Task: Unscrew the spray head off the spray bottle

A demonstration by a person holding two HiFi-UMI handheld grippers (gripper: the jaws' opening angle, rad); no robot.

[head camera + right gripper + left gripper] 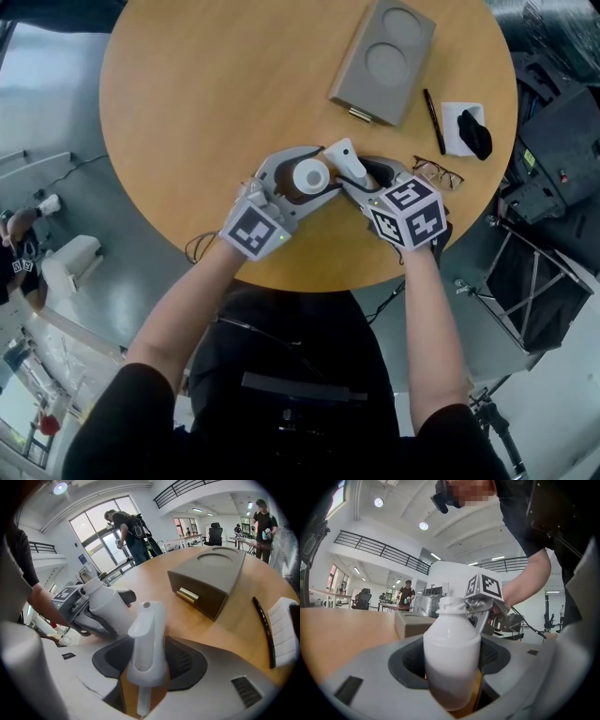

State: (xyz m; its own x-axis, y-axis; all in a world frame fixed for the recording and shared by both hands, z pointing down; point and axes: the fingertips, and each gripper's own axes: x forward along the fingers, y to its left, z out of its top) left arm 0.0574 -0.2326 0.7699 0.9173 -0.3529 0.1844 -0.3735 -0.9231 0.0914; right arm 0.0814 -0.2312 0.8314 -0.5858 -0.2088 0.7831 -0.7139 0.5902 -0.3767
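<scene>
White bottle [451,653] stands upright, clamped in the left gripper [302,180] at the table's [206,112] near edge, with its detached spray head [146,639] pinched in the right gripper [361,178] just beside it.

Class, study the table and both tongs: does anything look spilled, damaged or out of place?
Nothing looks spilled or broken. One oddity: the spray head is off the white bottle, gripped in the right tongs, while the left tongs grip the bottle, its neck bare.

Bright, even indoor light from ceiling lamps [378,502]; gripper views bulge with dark corners.
</scene>
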